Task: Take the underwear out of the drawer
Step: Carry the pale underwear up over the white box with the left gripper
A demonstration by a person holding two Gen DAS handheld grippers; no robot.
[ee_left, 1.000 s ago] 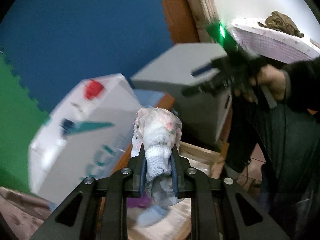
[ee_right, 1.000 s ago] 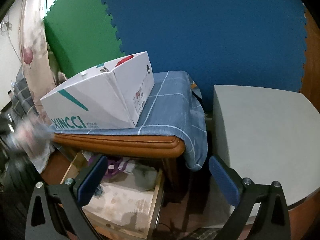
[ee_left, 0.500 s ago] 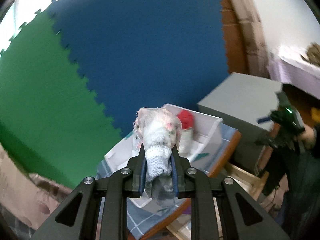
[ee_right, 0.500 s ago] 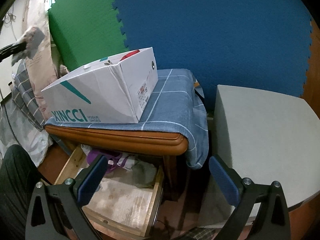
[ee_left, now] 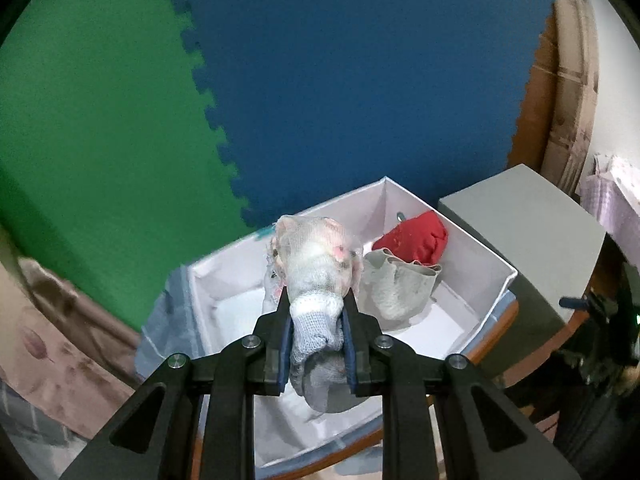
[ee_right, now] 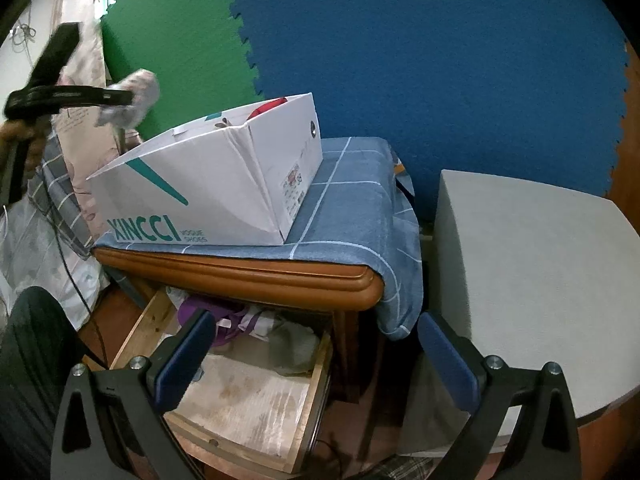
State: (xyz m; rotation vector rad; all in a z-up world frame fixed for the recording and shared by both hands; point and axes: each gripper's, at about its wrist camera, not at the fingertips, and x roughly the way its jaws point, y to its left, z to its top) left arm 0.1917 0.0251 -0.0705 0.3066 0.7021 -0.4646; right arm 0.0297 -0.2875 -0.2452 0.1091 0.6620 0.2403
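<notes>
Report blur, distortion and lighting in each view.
Left wrist: sharp on the tongs and the pale underwear they grip; curtain at the left edge smeared; fisheye bends the wall mats. Right wrist: white box and drawer crisp; the left tongs with their bundle motion-blurred; drawer interior dim under the tabletop.

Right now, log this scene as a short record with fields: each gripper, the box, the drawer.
left gripper: shut on the pale underwear, held above the white box
right gripper: open, empty, pointed at the drawer
box contents: red garment and grey garment
box position: on the blue checked cloth covering the wooden stand
drawer: pulled open, purple garment and other clothes at the back
</notes>
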